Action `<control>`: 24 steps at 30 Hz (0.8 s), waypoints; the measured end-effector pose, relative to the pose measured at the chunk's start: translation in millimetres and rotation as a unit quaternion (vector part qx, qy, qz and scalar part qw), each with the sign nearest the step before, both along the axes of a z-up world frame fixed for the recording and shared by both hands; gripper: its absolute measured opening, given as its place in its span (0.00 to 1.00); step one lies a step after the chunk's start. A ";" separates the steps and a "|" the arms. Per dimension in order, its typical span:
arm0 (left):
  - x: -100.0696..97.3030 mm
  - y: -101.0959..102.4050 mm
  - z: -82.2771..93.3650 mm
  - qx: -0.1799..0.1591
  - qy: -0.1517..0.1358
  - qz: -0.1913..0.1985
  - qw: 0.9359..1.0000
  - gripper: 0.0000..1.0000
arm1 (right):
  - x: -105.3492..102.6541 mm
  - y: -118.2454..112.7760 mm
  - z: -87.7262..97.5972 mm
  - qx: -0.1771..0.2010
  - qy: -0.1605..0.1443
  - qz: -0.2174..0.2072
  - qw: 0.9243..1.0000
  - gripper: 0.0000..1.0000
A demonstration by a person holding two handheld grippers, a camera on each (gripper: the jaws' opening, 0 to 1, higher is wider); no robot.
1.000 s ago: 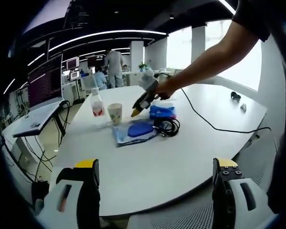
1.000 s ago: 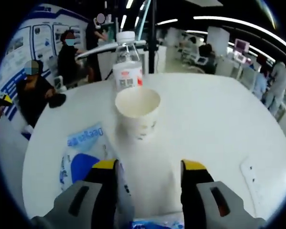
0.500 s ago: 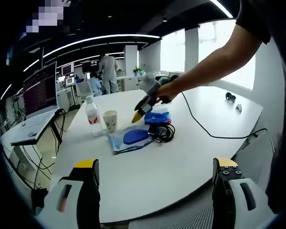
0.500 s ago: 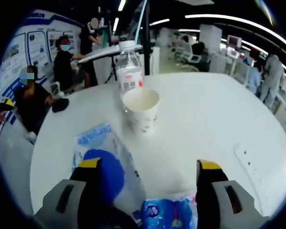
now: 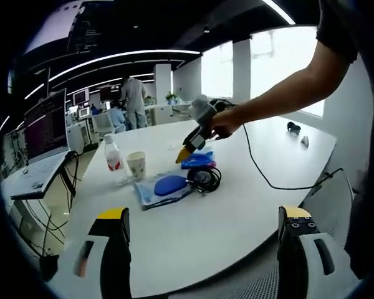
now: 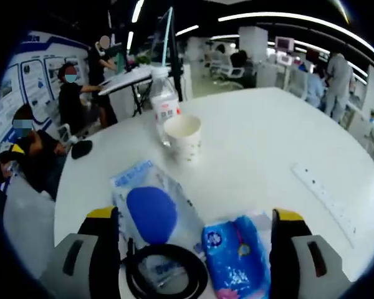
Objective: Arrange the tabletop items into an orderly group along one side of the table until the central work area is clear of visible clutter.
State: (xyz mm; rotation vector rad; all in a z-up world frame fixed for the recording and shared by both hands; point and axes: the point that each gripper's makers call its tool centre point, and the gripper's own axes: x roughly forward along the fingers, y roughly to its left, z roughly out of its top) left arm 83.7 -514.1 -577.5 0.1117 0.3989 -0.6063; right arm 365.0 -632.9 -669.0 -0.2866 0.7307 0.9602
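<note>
Clutter is all bunched in one little heap on the white table point(image 5: 237, 212): a blue tissue pack point(image 6: 232, 255), a black cable coil point(image 6: 166, 274), a clear bag with a blue disc inside point(image 6: 151, 212), then a paper cup point(image 6: 183, 136) and a water bottle point(image 6: 163, 103) just behind it.

From the right gripper point(image 6: 193, 249) the tissue pack sits right between the jaws, long axis pointing away down the jaw line, so it looks like the easiest first grab. The coil is just beside it, touching or nearly touching the bag. Cup and bottle are further ahead, slightly off to the left. Jaws are spread wide with nothing in them.

The left gripper point(image 5: 202, 240) is way back off the table edge, jaws also wide apart and empty, heap well ahead of it. So the right hand is clearly the nearer one.

The left gripper view gives the overall layout: the right gripper point(image 5: 196, 128) hanging above the heap, the person's arm, and a black cord point(image 5: 268, 177) trailing across the table. The right gripper view gives what that one can't: how the pack lines up with the jaws, plus a white strip point(image 6: 324, 193) lying well apart on the right.
</note>
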 end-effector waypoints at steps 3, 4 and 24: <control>-0.1 0.2 0.8 0.001 -0.001 -0.002 1.000 0.99 | -16.7 -8.7 2.2 0.005 0.001 -0.011 1.000 1.00; -0.1 -0.2 1.0 0.002 -0.001 -0.003 1.000 0.99 | -20.6 -11.5 2.9 0.008 0.002 -0.015 1.000 1.00; 11.0 -20.6 4.1 0.009 -0.011 -0.050 0.999 0.99 | -99.6 -64.2 13.3 0.061 -0.002 -0.123 0.991 1.00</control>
